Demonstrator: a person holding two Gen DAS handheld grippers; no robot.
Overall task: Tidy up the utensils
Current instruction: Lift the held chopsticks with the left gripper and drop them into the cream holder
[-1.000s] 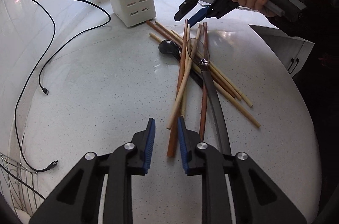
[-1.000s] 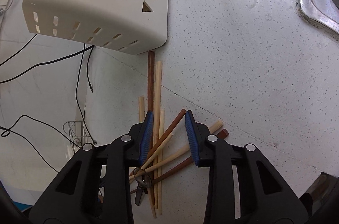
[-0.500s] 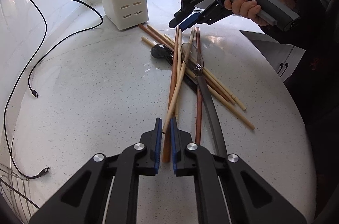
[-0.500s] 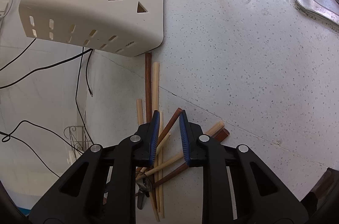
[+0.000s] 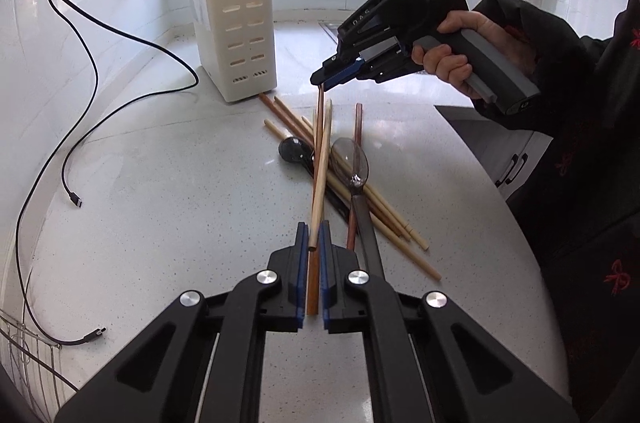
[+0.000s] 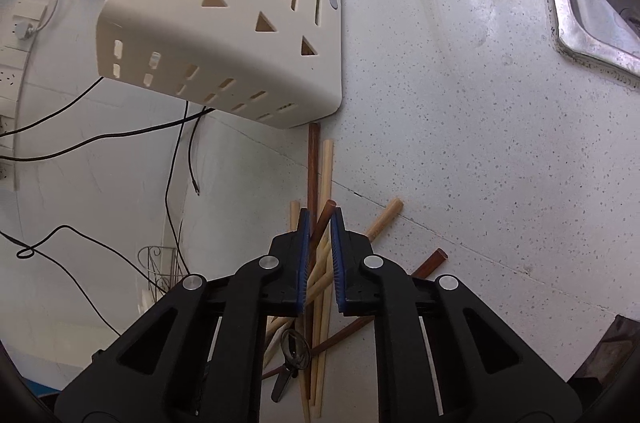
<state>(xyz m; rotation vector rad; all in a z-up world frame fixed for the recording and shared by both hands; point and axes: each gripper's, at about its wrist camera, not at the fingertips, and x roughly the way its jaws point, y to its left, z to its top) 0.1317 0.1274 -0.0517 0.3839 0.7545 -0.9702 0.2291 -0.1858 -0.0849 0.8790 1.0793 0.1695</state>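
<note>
A pile of wooden chopsticks (image 5: 376,211) and two spoons, one dark (image 5: 295,152) and one clear (image 5: 352,163), lies on the white counter. My left gripper (image 5: 314,235) is shut on the near ends of a brown chopstick (image 5: 319,127) and a light chopstick (image 5: 322,175). My right gripper (image 5: 322,83) is shut on the far end of the brown chopstick (image 6: 322,223) and holds it raised off the counter. The cream utensil holder (image 5: 240,35) stands behind the pile; it also shows in the right wrist view (image 6: 224,43).
Black cables (image 5: 92,63) trail over the counter's left side. A wire rack (image 5: 24,359) sits at the near left. A steel sink rim (image 6: 576,23) lies right of the holder. The counter's curved edge (image 5: 500,191) runs along the right.
Both grippers have closed from open onto the chopsticks. The brown chopstick's far end has lifted off the pile with the right gripper.
</note>
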